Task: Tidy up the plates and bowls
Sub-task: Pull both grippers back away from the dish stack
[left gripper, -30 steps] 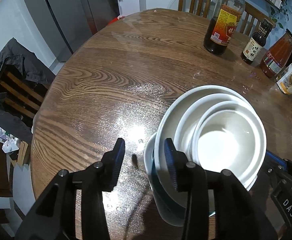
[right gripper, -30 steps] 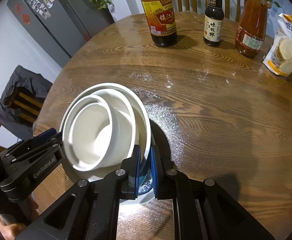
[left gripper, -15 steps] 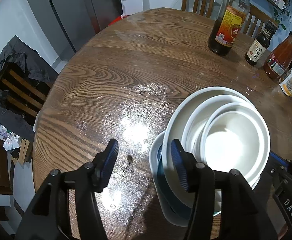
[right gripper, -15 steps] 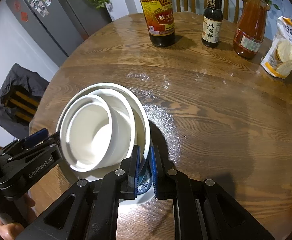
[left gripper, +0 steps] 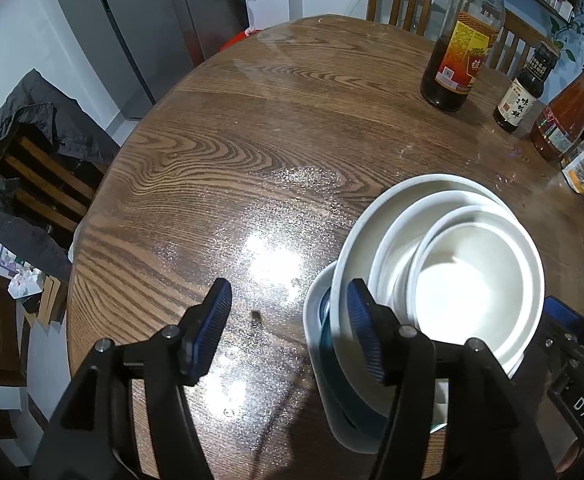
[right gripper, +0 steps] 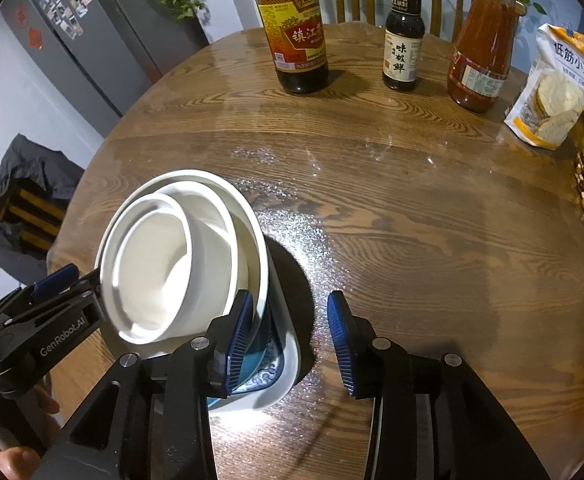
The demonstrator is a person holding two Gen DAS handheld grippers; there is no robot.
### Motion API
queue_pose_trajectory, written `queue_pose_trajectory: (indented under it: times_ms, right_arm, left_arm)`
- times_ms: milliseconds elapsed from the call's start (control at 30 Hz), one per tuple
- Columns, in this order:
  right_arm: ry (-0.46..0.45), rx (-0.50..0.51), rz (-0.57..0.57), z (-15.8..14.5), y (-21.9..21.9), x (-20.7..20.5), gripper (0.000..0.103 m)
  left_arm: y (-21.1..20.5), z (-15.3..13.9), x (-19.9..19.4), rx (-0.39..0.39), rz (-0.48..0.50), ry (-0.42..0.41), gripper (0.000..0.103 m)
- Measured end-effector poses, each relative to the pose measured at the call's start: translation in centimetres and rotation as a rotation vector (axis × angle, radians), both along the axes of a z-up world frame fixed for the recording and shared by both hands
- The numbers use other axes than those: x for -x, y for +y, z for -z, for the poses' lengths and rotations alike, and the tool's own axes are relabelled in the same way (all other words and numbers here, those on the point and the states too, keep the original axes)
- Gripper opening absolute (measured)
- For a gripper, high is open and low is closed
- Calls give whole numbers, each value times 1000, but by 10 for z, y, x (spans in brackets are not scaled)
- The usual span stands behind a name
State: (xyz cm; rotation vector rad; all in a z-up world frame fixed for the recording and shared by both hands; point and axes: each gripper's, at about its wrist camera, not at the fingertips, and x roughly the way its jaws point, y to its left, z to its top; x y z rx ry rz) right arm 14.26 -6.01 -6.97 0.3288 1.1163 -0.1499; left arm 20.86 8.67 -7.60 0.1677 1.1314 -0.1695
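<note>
Both grippers are spread wide with nothing between their pads. The stack of white bowls (left gripper: 452,276) sits nested on the plates (right gripper: 279,364), just right of the left gripper (left gripper: 292,332), whose right finger crosses the stack's near rim. From the right gripper (right gripper: 292,340) the same stack lies left of the gap, its left finger beside the rim. Each is equally near. Half a second ago the right gripper was pinched nearly shut at the plates' edge; now it gapes. The stack rests on the table (left gripper: 251,140) unsupported.

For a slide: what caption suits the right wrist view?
Open right gripper beside nested white bowls stacked on a round wooden table.
</note>
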Motion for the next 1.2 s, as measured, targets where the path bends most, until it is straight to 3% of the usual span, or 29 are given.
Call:
queue_pose_trajectory:
  times_ms: [167,333,600,733,1200]
  right_arm:
    - [3,6,3,0,0,0,43]
    - [7,9,18,2,-5,1,55]
    - [11,13,19,2,-6,1,57]
    - [12,28,25,1,-6,1,65]
    - [23,79,37,1,-7,0,75]
  left_arm:
    - [1,0,-1,-2,-9,2,65]
    - [2,1,-2,-17,-19,0,71]
    - [2,2,-1,-26,-29,-10,77]
    - [2,2,-1,-40,-37,-12,80]
    - [3,2,0,-60,-55,-21,86]
